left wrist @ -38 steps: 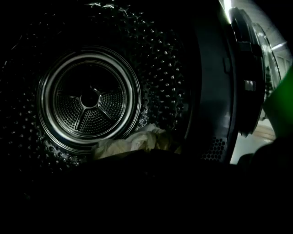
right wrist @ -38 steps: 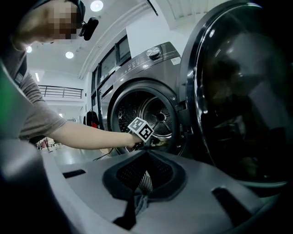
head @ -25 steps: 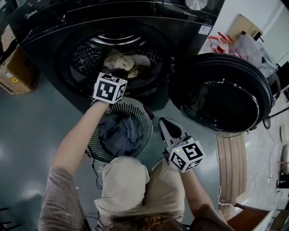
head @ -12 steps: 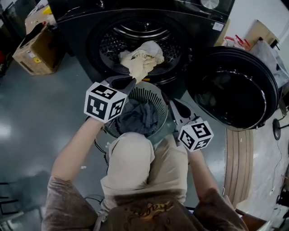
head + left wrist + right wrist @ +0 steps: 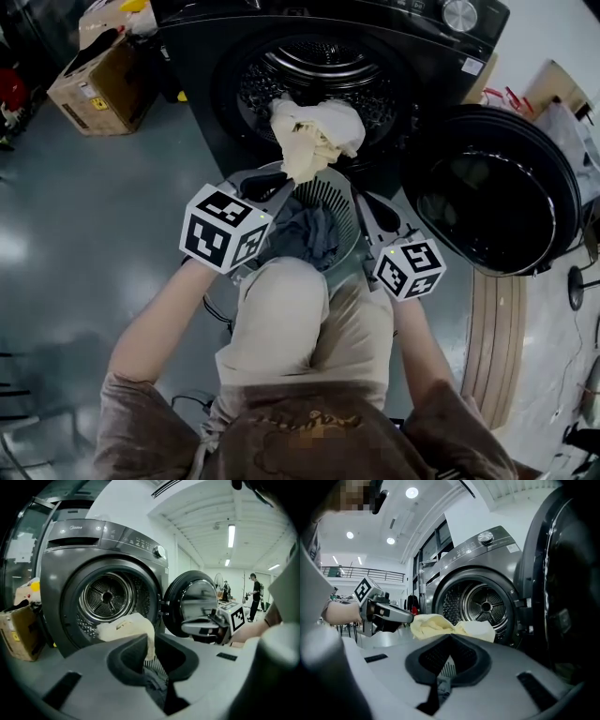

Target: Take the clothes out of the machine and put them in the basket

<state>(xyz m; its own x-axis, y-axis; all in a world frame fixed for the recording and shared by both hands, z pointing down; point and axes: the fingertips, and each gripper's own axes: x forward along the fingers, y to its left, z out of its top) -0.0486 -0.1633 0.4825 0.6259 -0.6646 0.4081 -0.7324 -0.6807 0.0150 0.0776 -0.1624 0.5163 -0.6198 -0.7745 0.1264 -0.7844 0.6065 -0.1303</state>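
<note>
1. Head view: set high on the person's head, facing steeply down. Takes in the washing machine [image 5: 211, 84] at the far side, its open door [image 5: 487, 187] to the right, and the basket [image 5: 339, 192] just in front, all from above and fairly near.
2. Left gripper view: rides low on the left gripper [image 5: 281, 183]. Looks almost level along the jaws, far and slightly rightward, into the drum [image 5: 107, 596] close ahead.
3. Right gripper view: rides on the right gripper [image 5: 361, 202]. Faces far and slightly leftward at the same drum, with the door very close at right.
4. Shared by all three: drum mouth, cream garment [image 5: 314, 131], basket ribs. Other gripper caught in each gripper view.
</note>
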